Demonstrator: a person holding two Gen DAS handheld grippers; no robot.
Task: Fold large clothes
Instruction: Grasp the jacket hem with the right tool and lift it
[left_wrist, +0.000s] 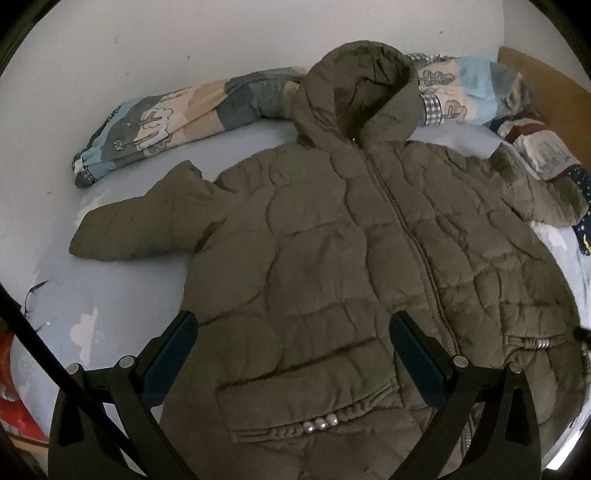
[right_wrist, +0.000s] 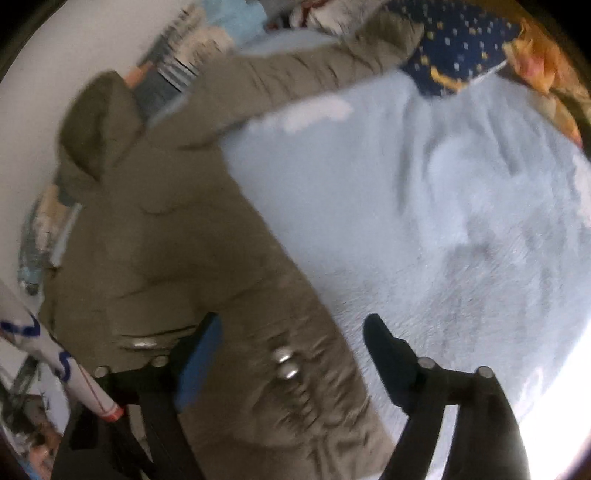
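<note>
Both tools hung wide open over an olive puffer jacket (left_wrist: 332, 258) spread face-up on a pale blue bed (left_wrist: 122, 288), zipped, hood toward the wall, sleeves stretched out to either side. Left tool (left_wrist: 293, 332) hovered over the lower front by a pocket, gripping nothing; whether its fingers touched the fabric could not be told. Right tool (right_wrist: 293, 332) straddled the coat's side edge near the hem, one finger over the jacket, the other over bare sheet, also empty. A tidy first fold would likely call for pinching each sleeve near the cuff and laying it across the chest. A patterned quilt (left_wrist: 147, 118) lay bunched behind.
</note>
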